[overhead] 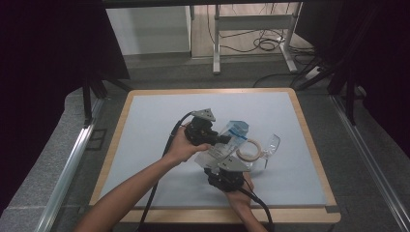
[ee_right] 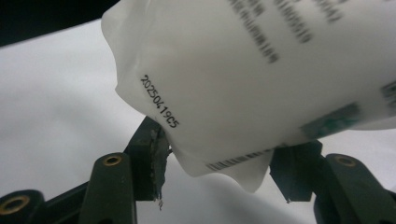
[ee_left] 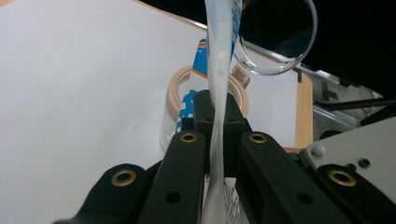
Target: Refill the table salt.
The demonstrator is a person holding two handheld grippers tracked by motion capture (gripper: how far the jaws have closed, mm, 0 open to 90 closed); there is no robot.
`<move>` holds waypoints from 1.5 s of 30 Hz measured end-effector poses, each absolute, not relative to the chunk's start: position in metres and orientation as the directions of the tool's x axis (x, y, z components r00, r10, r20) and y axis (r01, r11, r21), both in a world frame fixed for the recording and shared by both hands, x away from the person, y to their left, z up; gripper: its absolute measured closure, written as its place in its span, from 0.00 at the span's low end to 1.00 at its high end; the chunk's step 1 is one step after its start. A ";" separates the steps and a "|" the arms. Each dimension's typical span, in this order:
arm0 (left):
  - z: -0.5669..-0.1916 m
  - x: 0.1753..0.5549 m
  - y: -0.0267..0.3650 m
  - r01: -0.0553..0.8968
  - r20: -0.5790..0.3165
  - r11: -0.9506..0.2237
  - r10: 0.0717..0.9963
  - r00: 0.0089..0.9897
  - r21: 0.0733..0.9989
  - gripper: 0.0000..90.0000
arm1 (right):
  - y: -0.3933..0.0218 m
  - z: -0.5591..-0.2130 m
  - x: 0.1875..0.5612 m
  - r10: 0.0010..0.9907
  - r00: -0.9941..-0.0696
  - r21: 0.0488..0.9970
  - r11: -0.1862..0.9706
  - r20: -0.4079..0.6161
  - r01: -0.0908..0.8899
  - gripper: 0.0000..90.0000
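While left tongs (ee_left: pixel 215 119) pinch pouch (ee_right: pixel 243 74) | right tongs (ee_right: pixel 224 172) straddle corner (slack).

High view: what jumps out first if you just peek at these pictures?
Mid-mat, two hands with black grippers hold up a plastic bag. The left gripper is shut on its thin edge; the right gripper straddles a white printed corner. Just right of the bag lie a tape ring and a clear glass.

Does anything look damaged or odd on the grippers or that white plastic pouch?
Yes: the pad lining on one finger of the right gripper looks frayed and peeling at its lower edge. The white plastic pouch with blue print is crumpled, its corner sitting between those jaws, while the left gripper pinches its edge flat.
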State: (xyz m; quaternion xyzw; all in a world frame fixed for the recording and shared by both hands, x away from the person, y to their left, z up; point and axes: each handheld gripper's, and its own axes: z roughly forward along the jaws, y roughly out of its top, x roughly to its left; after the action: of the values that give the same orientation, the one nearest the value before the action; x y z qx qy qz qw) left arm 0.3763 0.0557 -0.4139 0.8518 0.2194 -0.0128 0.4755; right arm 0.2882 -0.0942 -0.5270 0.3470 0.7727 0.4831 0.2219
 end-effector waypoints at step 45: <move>-0.392 0.370 0.034 0.366 -0.186 -0.515 0.368 0.911 0.775 1.00 | -0.085 -0.520 0.283 0.806 -0.569 0.909 0.345 -0.160 0.233 0.43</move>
State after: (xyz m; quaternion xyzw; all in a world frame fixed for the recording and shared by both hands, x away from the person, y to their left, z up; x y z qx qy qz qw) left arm 0.3696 0.0341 -0.3915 0.8705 0.2107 0.0009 0.4448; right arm 0.2834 -0.0851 -0.5196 0.3427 0.7579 0.4583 0.3131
